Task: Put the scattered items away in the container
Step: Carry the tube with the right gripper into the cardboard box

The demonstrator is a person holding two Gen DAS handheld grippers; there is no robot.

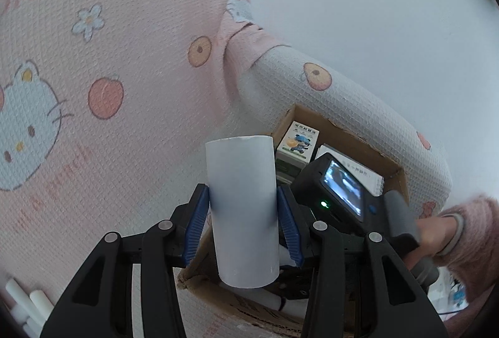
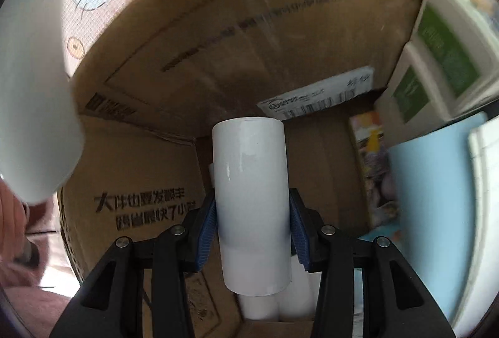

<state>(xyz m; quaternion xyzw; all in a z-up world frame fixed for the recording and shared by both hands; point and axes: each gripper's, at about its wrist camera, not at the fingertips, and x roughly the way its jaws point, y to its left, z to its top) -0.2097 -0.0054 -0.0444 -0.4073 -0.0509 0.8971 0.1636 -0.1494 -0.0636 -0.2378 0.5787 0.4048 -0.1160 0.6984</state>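
**White rolls carried to the cardboard box, two at a time**

White paper is gripped on both sides. In the right wrist view, a white roll (image 2: 252, 200) is clamped between the blue-padded fingers (image 2: 207, 232) of the right gripper (image 2: 253, 229) and is held inside the cardboard box (image 2: 131, 182), above further white rolls (image 2: 280, 300) already lying on its floor. Green-and-white cartons (image 2: 436, 73) and a pale blue book (image 2: 430, 213) are seen stacked against the box's far side, so part of the tidying is judged done.

In the left wrist view, a second white roll (image 1: 243, 207) is grasped by the left gripper (image 1: 246, 222), its fingers (image 1: 196, 225) pressed to the roll's sides. It is held just over the near rim of the box (image 1: 343, 132), not yet inside. A small carton (image 1: 296, 147) and a notepad (image 1: 365, 172) are visible within, behind the right gripper's camera unit (image 1: 340, 188) and the person's hand (image 1: 433, 232) in a pink sleeve.

Both rolls remain to be released. More white sticks (image 1: 28, 306) are left lying on the cartoon-printed pink cloth (image 1: 93, 73) outside the box, so the job is judged unfinished.
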